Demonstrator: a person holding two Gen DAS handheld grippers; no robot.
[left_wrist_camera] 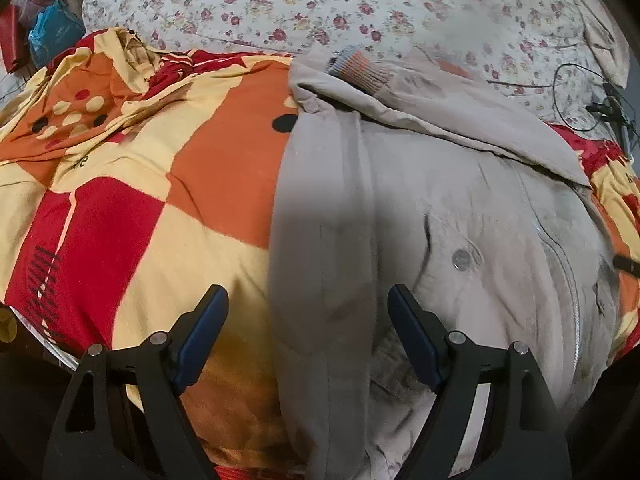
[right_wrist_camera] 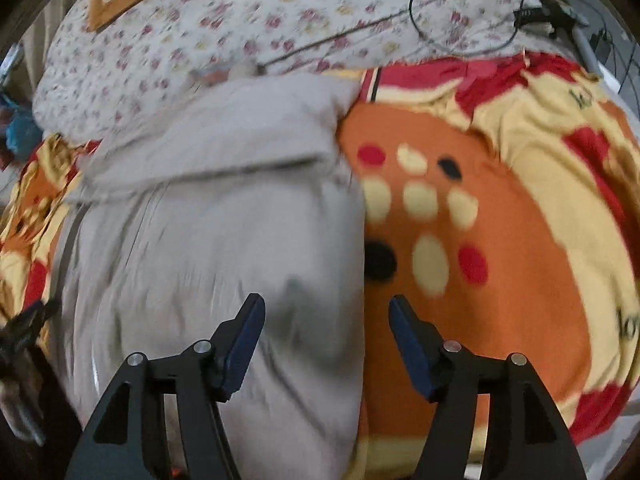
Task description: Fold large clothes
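A large beige jacket (left_wrist_camera: pixel 460 220) lies flat on the bed with its zipper (left_wrist_camera: pixel 568 280) facing up. One sleeve is folded across its top, ending in a striped cuff (left_wrist_camera: pixel 360 68). My left gripper (left_wrist_camera: pixel 307 294) hangs open above the jacket's folded left edge, and its pads do not press on the cloth. In the blurred right wrist view, my right gripper (right_wrist_camera: pixel 326 302) stands open over the jacket's (right_wrist_camera: pixel 208 248) right edge, where it meets the quilt. Nothing is pinched between its fingers.
The jacket rests on an orange, red and yellow quilt (left_wrist_camera: pixel 140 200) (right_wrist_camera: pixel 500 220). Behind it lies a floral sheet (left_wrist_camera: pixel 320 0) (right_wrist_camera: pixel 200 40) with a black cable (left_wrist_camera: pixel 580 92) (right_wrist_camera: pixel 460 12) on it. A blue bag (left_wrist_camera: pixel 52 36) sits at the far left.
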